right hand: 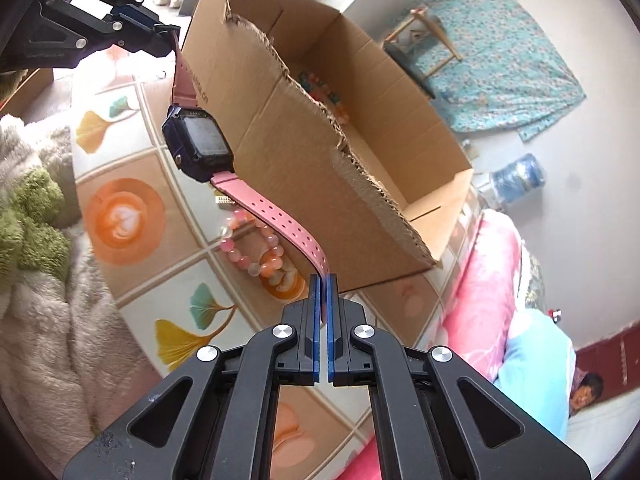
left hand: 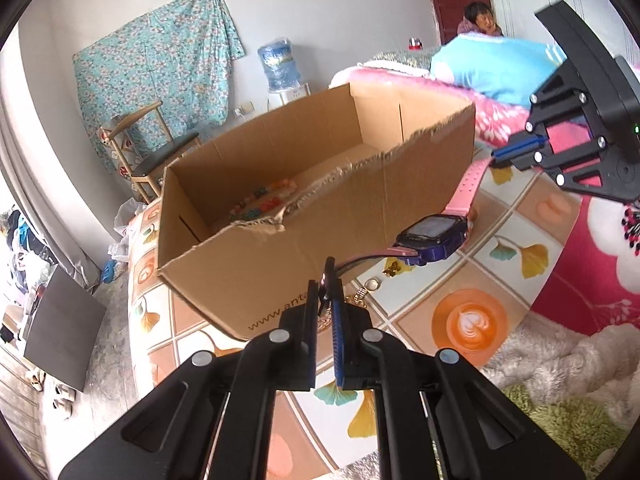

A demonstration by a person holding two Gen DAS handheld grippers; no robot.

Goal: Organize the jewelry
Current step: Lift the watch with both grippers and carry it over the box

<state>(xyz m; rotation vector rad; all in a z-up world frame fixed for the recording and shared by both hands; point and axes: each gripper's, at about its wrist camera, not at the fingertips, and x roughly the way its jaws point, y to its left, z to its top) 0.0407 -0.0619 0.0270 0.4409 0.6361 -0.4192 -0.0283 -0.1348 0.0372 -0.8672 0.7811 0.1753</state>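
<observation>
Pink strap at both ends, and the watch (right hand: 199, 142) hung stretched between the two grippers, clear of the patterned cloth (left hand: 472, 276) below. The left gripper (left hand: 326, 280) was clamped tight on one strap end, right in front of the cardboard box (left hand: 320, 216); in the right wrist view that same gripper (right hand: 170, 32) showed at upper left, pinching the strap's tip. The right gripper (right hand: 322, 278) was closed on the other end, the one with the holes, its blue pads pressed on the pink band; from the left wrist view it (left hand: 498, 156) sat off to the right, just past the box's corner. The watch's dark blue case hung in the middle, screen up, just beside the box's near wall, outside it.

Inside the box lay a string of coloured beads (left hand: 264, 200) on the bottom. On the cloth, under the strap, a pink and orange bead bracelet (right hand: 256, 250) rested, with a small gold piece (right hand: 224, 200) just beside it. Near the left gripper a small ring (left hand: 374, 284) and a gold charm (left hand: 392, 267) lay on the cloth. Fluffy blankets (right hand: 48, 280) edged the cloth.
</observation>
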